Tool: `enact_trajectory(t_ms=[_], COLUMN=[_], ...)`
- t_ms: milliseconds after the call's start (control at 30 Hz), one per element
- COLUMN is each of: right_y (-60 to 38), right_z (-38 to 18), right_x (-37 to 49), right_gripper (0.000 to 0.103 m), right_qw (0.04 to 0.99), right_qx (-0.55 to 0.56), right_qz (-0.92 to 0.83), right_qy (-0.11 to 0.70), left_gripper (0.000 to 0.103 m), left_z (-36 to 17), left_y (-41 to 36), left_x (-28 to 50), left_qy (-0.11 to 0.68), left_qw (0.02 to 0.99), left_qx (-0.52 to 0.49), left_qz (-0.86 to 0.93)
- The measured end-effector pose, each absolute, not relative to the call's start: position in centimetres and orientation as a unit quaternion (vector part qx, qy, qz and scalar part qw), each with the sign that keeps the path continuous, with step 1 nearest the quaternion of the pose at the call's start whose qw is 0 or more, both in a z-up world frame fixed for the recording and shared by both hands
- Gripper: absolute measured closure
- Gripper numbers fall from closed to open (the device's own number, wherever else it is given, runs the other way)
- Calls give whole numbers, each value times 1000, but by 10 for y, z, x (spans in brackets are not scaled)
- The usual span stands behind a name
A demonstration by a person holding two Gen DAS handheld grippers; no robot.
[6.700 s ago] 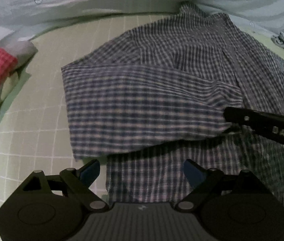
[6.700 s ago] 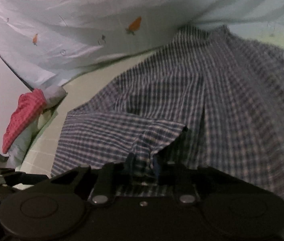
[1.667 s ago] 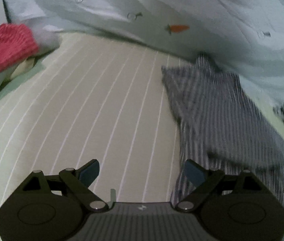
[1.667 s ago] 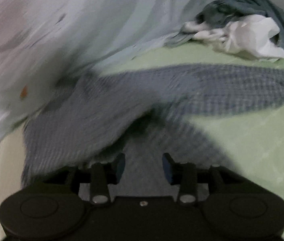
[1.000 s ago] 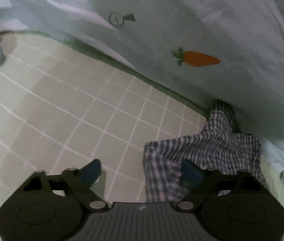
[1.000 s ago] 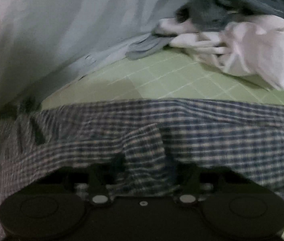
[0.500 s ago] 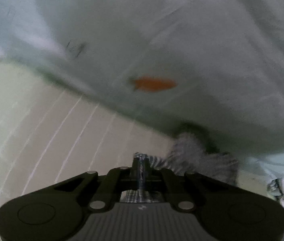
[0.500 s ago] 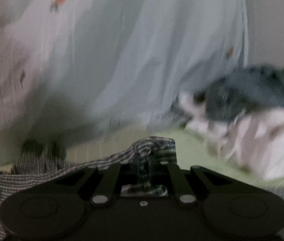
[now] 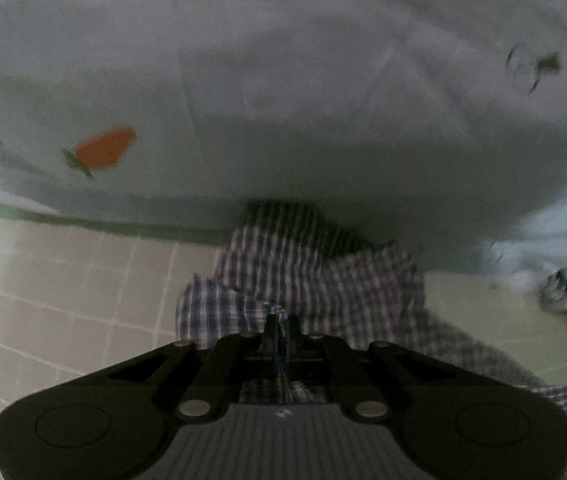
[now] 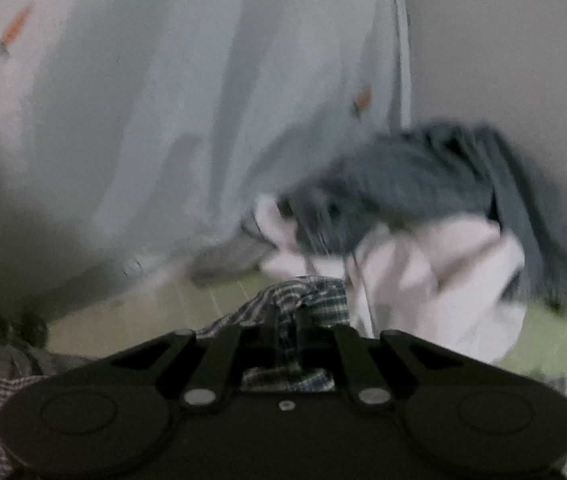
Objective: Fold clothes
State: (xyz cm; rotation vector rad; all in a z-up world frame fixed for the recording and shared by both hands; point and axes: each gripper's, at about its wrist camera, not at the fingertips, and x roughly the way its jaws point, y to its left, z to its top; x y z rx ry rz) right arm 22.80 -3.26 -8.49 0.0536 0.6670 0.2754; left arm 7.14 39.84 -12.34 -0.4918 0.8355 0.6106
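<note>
Here, the left hand-held gripper (image 9: 279, 330) is clenched on a bunched edge of a blue-and-white checked shirt (image 9: 307, 264), and the right hand-held gripper (image 10: 285, 326) is likewise pinched tight on another part of the same shirt. The shirt trails over a pale green gridded surface (image 9: 83, 280). Beyond it hangs a light blue sheet printed with carrots (image 9: 283, 80), and to the right lies a blurred heap of grey and white clothes (image 10: 423, 220).

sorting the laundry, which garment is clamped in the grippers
The blue-and-white checked shirt: both the left gripper and right gripper pinch it. The grey-and-white clothes pile lies untouched.
</note>
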Motion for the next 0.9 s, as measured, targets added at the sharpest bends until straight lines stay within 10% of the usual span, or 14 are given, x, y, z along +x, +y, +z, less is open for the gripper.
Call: enact_trajectory(t_ms=[367,500,600,667,900], right_y=[-28,-22,-23,-29,-48], right_z=[-155,-161,-155,-152,-169], right_x=[241,238,227,219,217], right_gripper=[94,82,31,15,16], right_qw=[908,908,917,923,907], right_qx=[26,12,5,14,72], right_qz=[104,81,68,65,64], right_qy=[405,411,393,378,411], left_gripper=[95,41,6,1,0], left_z=[-167,-155,-133,-117,-93], left_y=[415,413,399,389,372], left_x=[83,80,67,57,7], left_qy=[425,412,374,361,355], left_qw=[829,838,860,867,861], left_qx=[-216,-218,-181,-144,-146], left_qz=[291,284,296,312,333])
